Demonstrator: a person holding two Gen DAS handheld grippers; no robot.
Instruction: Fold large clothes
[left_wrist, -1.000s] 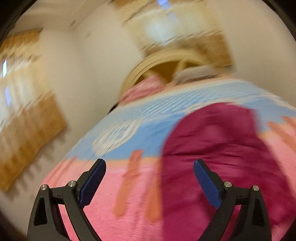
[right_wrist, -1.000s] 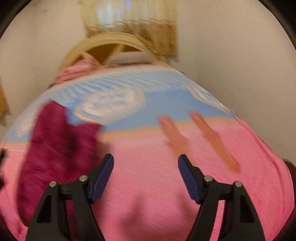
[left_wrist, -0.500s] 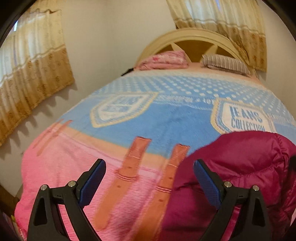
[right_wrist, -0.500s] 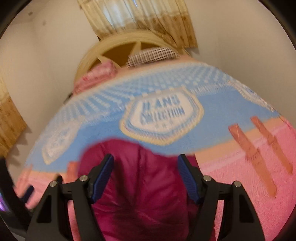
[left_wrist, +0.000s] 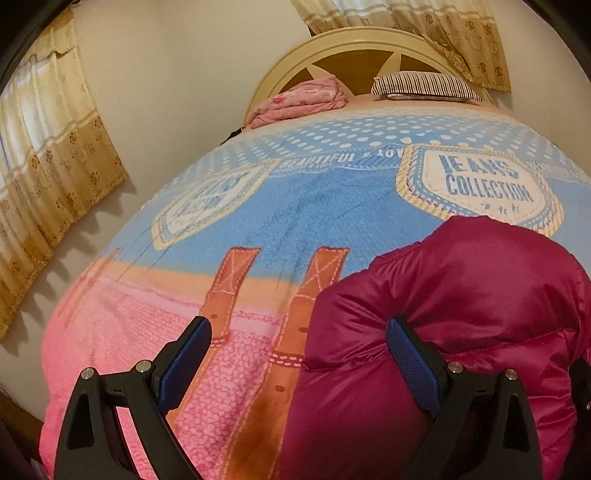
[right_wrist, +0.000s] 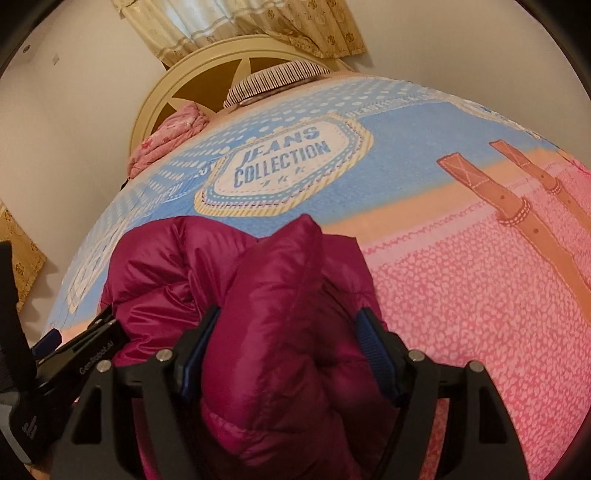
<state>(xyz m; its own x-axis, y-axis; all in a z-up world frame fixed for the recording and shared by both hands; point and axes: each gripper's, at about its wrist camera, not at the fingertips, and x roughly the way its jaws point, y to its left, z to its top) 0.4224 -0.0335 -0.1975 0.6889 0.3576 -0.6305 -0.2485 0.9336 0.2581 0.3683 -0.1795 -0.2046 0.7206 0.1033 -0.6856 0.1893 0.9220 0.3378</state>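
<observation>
A magenta puffer jacket (left_wrist: 461, 295) lies bunched on the bed near its foot; it also shows in the right wrist view (right_wrist: 258, 277). My left gripper (left_wrist: 299, 362) is open at the jacket's left edge, with the right fingertip against the fabric and the left one over the bedspread. My right gripper (right_wrist: 288, 350) is open, and a thick fold of the jacket bulges between its blue pads. The left gripper's body shows at the left edge of the right wrist view (right_wrist: 81, 354).
The bed carries a blue and pink bedspread (left_wrist: 295, 206) printed with "JEANS COLLECTION". A folded pink blanket (left_wrist: 299, 99) and a striped pillow (left_wrist: 424, 86) lie by the cream headboard (left_wrist: 354, 44). Curtains (left_wrist: 44, 155) hang on the left wall.
Both grippers have come down and closer to the jacket. The right gripper swung left from the bare pink bedspread onto the jacket, whose fold now sits between its fingers.
</observation>
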